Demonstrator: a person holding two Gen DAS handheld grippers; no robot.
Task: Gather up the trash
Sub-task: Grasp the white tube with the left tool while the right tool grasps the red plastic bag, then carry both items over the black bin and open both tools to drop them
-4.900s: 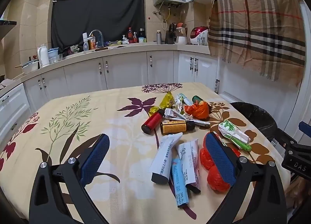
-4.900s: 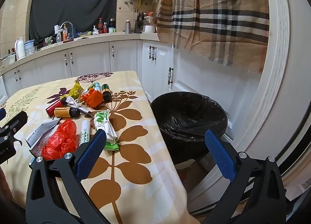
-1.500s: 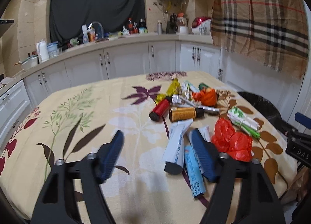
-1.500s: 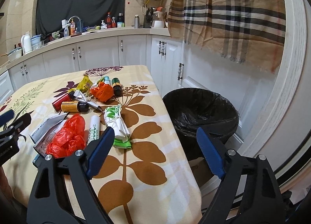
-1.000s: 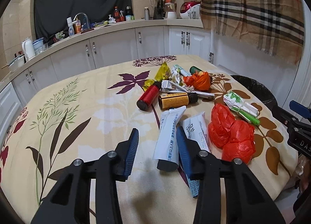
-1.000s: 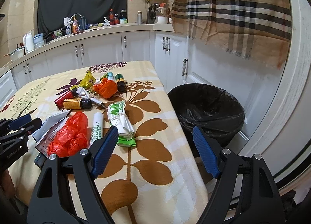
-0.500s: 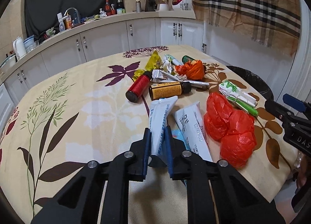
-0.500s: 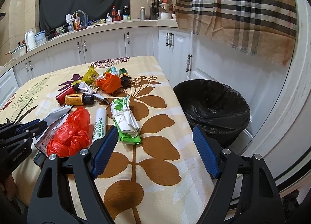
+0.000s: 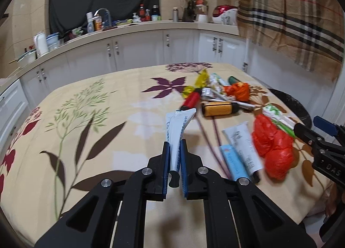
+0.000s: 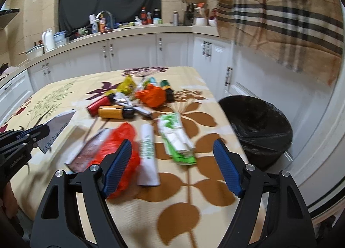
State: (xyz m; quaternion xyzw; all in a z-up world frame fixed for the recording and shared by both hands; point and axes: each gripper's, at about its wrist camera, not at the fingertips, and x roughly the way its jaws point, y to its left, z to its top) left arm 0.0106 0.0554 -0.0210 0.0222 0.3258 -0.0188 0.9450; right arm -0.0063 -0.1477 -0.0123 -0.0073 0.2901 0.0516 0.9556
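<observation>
My left gripper (image 9: 175, 146) is shut on a white tube (image 9: 179, 129), gripping it near its capped end; the tube points away over the flowered tablecloth (image 9: 86, 140). The right wrist view shows that gripper (image 10: 44, 129) at the left edge with the tube (image 10: 58, 125) in it. My right gripper (image 10: 172, 143) is open with nothing held, and hangs over a white-green tube (image 10: 147, 151) and a green-white packet (image 10: 176, 138). A red plastic bag (image 10: 120, 140) lies by its left finger. A bin with a black liner (image 10: 256, 127) stands beside the table on the right.
More trash lies mid-table: an orange bottle (image 9: 217, 109), a red can (image 9: 192, 100), an orange bag (image 9: 238, 90), a yellow wrapper (image 9: 200, 80), a white tube (image 9: 243, 140) and a blue tube (image 9: 231, 161). White cabinets and a cluttered counter (image 9: 129, 28) run behind. A plaid cloth (image 10: 280, 21) hangs at right.
The left jaws closed onto the white tube and it has come up off the cloth. The right gripper, still open, shifted left over the trash near the table edge.
</observation>
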